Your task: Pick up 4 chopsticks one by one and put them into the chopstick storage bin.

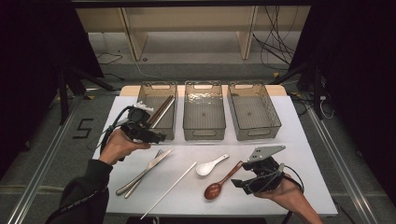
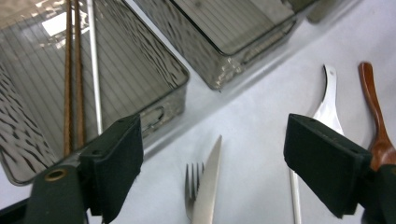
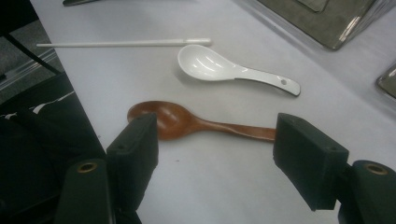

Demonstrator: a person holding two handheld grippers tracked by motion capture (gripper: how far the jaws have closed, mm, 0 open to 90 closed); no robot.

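**Tongs wide over scattered cutlery**

Room is tight along the far edge of the desk [image 1: 308, 154], where three clear ribbed plastic bins stand in a row: the left bin [image 1: 164, 88] with two brown chopsticks [image 1: 160, 110] and a white one inside, the middle bin [image 1: 204, 109] and the right bin [image 1: 253, 109] beside it. The near half of the white desk top is more open, with bare strips at both side edges.

A steel fork and knife [image 1: 148, 169] lie side by side at the near left, a long thin white chopstick [image 1: 169, 190] slants next to them, then a glossy white soup spoon [image 1: 211, 165], then a brown wooden spoon [image 1: 222, 182] with a rounded bowl and curved handle.

The left tongs [image 1: 158, 137] hang just in front of the left bin, held level in the left hand [image 1: 119, 145], pointing right; the jaws stand wide apart with nothing between them, the fork and knife tips below.

The right tongs [image 1: 240, 183] sit low near the front right edge in the right hand [image 1: 285, 192], jaws spread wide on either side of the wooden spoon's handle, pads not touching it.
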